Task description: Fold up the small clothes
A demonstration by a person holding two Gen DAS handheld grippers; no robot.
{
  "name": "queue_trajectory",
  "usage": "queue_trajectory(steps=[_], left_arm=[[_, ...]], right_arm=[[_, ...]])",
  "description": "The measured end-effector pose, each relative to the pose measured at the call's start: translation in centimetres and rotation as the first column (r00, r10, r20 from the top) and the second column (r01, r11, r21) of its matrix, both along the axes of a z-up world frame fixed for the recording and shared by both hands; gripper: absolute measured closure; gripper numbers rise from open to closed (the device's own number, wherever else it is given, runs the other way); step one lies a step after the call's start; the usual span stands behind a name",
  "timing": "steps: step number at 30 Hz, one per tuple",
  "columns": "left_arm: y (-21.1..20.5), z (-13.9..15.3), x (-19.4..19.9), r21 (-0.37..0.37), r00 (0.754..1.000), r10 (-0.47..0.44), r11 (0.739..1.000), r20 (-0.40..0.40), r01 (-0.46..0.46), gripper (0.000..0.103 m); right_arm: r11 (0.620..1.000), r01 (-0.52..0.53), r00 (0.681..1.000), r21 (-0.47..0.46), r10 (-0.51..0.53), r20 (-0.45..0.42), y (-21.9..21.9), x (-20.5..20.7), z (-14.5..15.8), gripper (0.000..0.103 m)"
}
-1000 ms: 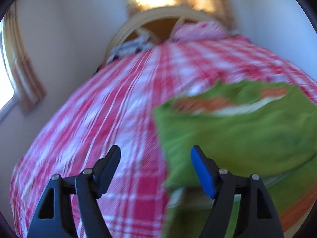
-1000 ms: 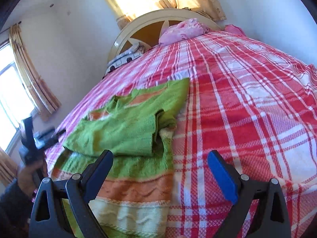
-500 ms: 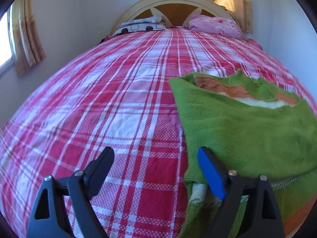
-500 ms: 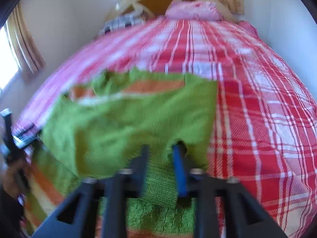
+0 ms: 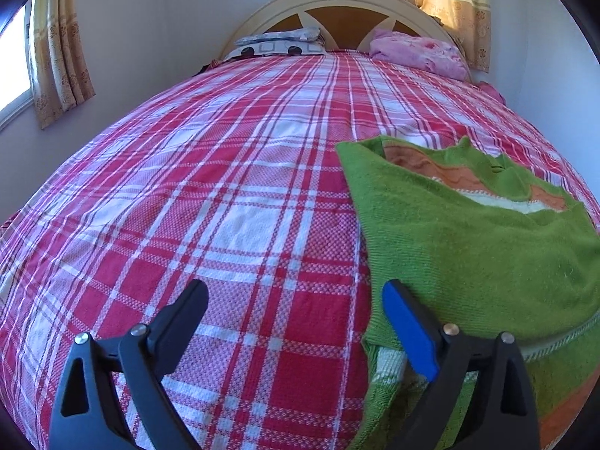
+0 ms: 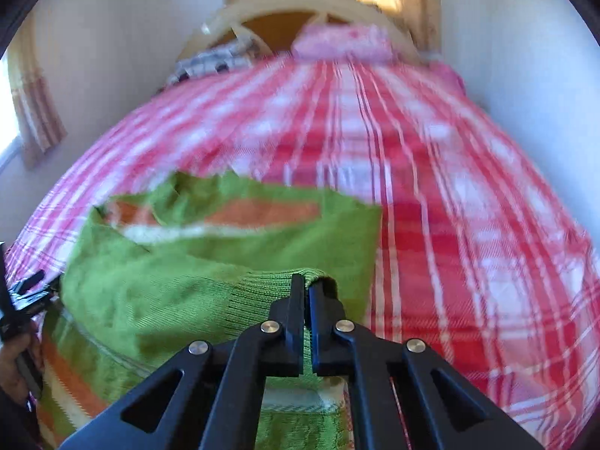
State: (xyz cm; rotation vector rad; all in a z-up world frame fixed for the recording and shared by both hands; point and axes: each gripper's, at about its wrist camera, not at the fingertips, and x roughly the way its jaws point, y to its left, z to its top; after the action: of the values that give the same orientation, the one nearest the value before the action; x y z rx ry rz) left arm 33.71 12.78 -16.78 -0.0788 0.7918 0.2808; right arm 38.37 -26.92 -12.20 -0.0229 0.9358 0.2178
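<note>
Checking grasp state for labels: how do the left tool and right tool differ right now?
The left tool has its jaws wide and opening, with only the plaid bedspread between them; the right tool is shut on the ribbed edge of the green sweater. The left one sits beside the sweater; the right one is over it. Both point down at the bed.

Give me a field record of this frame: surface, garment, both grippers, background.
surface: bed with red and white plaid cover
garment: green sweater with orange and cream stripes, partly folded, lying on the cover
left gripper: jaws opening, nothing between them, beside the sweater's left edge
right gripper: shut on the sweater's ribbed edge
background: headboard, pink pillow, patterned pillow, curtains
</note>
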Motion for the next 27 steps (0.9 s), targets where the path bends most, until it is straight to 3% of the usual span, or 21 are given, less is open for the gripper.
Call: queue_trajectory(steps=[3,4,5,7,10,13,16,27], left_arm=[[0.1,-0.1,0.1,0.007,1.0,0.01,1.0,-0.006,-0.01,0.004],[0.2,-0.1,0.1,0.008,1.0,0.015,1.0,-0.01,-0.015,0.004],[0.1,-0.1,0.1,0.013,1.0,0.017,1.0,-0.014,-0.017,0.004],[-0.2,-0.1,0.2,0.033,1.0,0.014,0.999,-0.018,-0.013,0.004],[-0.5,-0.1,0.3,0.059,1.0,0.017,0.998,-0.018,-0.015,0.003],[-0.5,-0.1,0.2,0.058,1.0,0.019,0.998,-0.015,-0.018,0.003],[-0.4,-0.1,0.2,0.047,1.0,0.018,0.999,-0.014,-0.018,0.002],[-0.2,-0.3,0.2,0.025,1.0,0.01,1.0,-0.019,-0.01,0.002]], right_arm=[[1.0,0.0,1.0,0.004,0.0,0.009,-0.4,-0.7,-0.7,0.096],[1.0,0.001,1.0,0.0,-0.001,0.03,-0.3,-1.2,-0.3,0.082],[1.0,-0.008,0.999,0.0,0.008,0.054,0.1,-2.0,0.5,0.054],[0.999,-0.053,0.989,0.002,0.053,0.138,1.4,-3.8,2.4,0.033],[0.985,-0.172,0.972,-0.009,0.172,0.162,4.4,-5.1,3.3,0.033],[0.963,-0.27,0.961,-0.015,0.27,0.067,7.3,-5.1,1.5,0.033],[0.975,-0.22,0.975,-0.035,0.218,-0.043,7.1,-4.5,-1.9,0.033],[0.988,-0.153,0.988,-0.017,0.152,-0.024,5.9,-5.5,-1.3,0.034]])
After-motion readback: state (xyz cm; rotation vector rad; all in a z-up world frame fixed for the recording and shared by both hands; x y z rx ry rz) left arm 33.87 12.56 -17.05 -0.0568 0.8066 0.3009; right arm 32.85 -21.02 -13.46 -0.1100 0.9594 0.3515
